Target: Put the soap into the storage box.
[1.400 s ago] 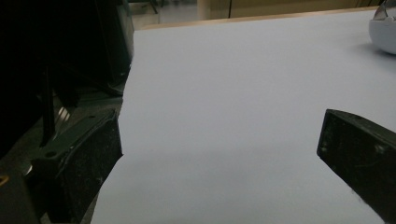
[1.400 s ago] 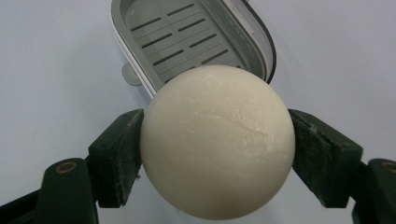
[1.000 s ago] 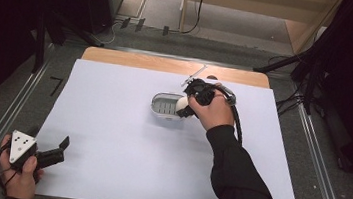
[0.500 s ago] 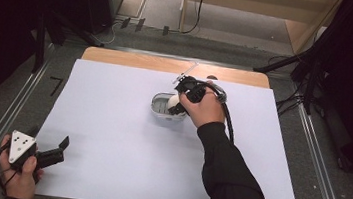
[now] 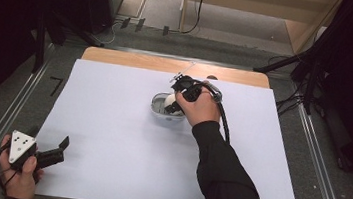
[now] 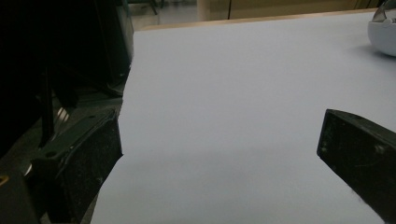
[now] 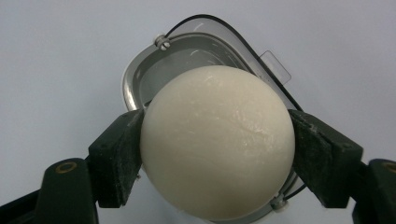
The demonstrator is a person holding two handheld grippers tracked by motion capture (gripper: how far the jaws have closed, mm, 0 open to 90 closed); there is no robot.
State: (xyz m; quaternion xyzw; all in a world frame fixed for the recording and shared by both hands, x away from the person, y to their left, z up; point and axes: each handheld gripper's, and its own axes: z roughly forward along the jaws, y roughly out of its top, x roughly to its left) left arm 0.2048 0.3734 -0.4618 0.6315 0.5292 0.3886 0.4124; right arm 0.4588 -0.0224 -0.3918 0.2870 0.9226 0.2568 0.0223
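My right gripper [image 7: 217, 140] is shut on a smooth cream-white ball [image 7: 217, 140], one black pad pressed against each side. Just beneath the ball sits a small white container [image 7: 135, 84] with a clear hinged lid [image 7: 275, 67] swung open. From above, the right gripper [image 5: 171, 104] hangs over that container [image 5: 157, 108] near the far middle of the white sheet, with the ball [image 5: 170, 99] between its jaws. My left gripper [image 5: 58, 149] rests at the near left corner, jaws wide apart with nothing between them. In the left gripper view the container [image 6: 383, 32] sits far off at the upper right.
A white sheet [image 5: 110, 137] covers most of the table, with a strip of bare wood [image 5: 133, 59] along the far edge. Metal rails [image 5: 6, 120] run down both sides. Dark stands and cables [image 5: 312, 85] crowd the floor beyond the table.
My right gripper has shifted left and slightly down with the ball, from the container's right side to over it. The left gripper has stayed put.
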